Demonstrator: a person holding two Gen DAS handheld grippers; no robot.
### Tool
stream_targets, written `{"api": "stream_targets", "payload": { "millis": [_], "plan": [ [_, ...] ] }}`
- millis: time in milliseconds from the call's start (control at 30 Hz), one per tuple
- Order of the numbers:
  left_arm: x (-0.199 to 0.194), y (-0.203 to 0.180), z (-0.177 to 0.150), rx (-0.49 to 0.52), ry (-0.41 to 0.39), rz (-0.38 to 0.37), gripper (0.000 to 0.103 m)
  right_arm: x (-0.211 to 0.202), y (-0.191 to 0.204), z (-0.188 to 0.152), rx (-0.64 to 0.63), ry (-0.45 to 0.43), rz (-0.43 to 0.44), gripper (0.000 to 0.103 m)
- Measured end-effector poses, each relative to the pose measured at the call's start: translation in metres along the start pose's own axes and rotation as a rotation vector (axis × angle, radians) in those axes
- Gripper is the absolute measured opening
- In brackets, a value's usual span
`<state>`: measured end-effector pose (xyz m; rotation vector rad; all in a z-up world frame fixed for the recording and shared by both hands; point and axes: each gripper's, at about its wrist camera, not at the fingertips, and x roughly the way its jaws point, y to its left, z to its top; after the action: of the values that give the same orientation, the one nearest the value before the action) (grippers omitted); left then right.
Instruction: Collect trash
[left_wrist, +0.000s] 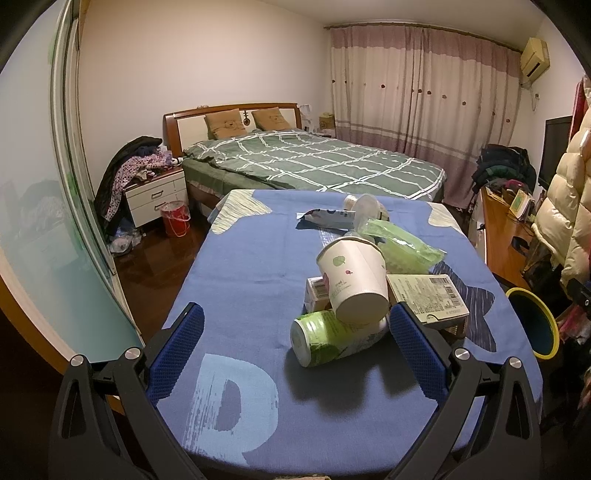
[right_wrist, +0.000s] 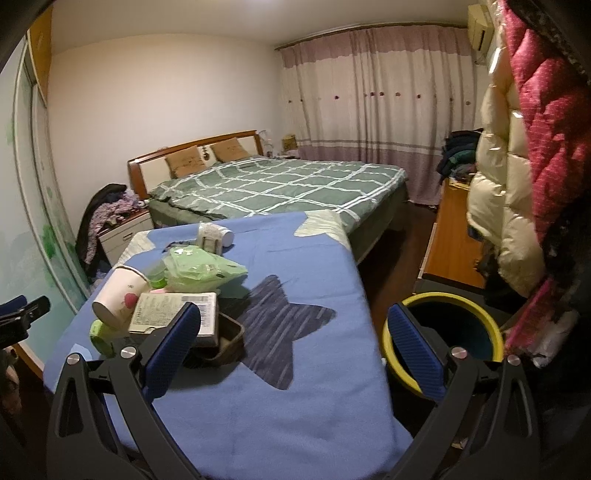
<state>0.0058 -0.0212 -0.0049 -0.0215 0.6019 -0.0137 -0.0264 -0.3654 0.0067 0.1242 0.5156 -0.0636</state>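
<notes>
Blue-padded left claw (left_wrist: 295, 332) and right claw (right_wrist: 293, 328) wide, empty; cup pile (left_wrist: 352, 284) ahead, bin (right_wrist: 443, 332) possibly floor-level.

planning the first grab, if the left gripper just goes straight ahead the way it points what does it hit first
Most likely the green cup lying on its side at the near edge of the trash pile, just ahead of the open left gripper. The white paper cup leans on it right behind. Depth is uncertain through the fisheye.

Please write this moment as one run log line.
left claw: open, empty | right claw: open, empty | white paper cup: on trash pile | yellow-rimmed bin: beside table
</notes>
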Motion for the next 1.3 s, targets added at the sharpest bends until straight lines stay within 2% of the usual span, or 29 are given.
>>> {"api": "stream_targets", "payload": {
  "millis": [200, 367, 633, 733, 900, 1067, 1167, 1233, 1267, 1300],
  "plan": [
    [0.01, 0.004, 0.004, -0.001, 0.008, -0.003, 0.099, 0.035, 0.022, 0.005, -0.041, 0.039, 0.024, 0.097],
    [0.021, 0.008, 0.007, -0.002, 0.018, -0.003, 0.099, 0.073, 0.049, 0.013, -0.076, 0.06, 0.104, 0.097],
    [0.04, 0.023, 0.015, -0.021, 0.03, 0.013, 0.099, 0.141, 0.117, 0.029, -0.198, 0.136, 0.191, 0.085],
    [0.048, 0.028, 0.017, -0.025, 0.038, 0.011, 0.099, 0.165, 0.137, 0.029, -0.247, 0.169, 0.18, 0.083],
    [0.062, 0.032, 0.018, -0.032, 0.049, 0.006, 0.099, 0.193, 0.146, 0.027, -0.273, 0.227, 0.153, 0.082],
    [0.077, 0.038, 0.019, -0.045, 0.066, -0.006, 0.099, 0.205, 0.144, 0.027, -0.276, 0.253, 0.138, 0.071],
    [0.085, 0.037, 0.018, -0.045, 0.076, -0.015, 0.099, 0.212, 0.144, 0.027, -0.285, 0.27, 0.136, 0.058],
    [0.09, 0.035, 0.018, -0.041, 0.083, -0.022, 0.099, 0.215, 0.142, 0.026, -0.282, 0.287, 0.153, 0.043],
    [0.092, 0.034, 0.018, -0.039, 0.085, -0.025, 0.099, 0.215, 0.141, 0.026, -0.277, 0.293, 0.163, 0.038],
    [0.092, 0.032, 0.018, -0.038, 0.087, -0.026, 0.099, 0.215, 0.139, 0.027, -0.266, 0.299, 0.177, 0.028]
  ]
}}
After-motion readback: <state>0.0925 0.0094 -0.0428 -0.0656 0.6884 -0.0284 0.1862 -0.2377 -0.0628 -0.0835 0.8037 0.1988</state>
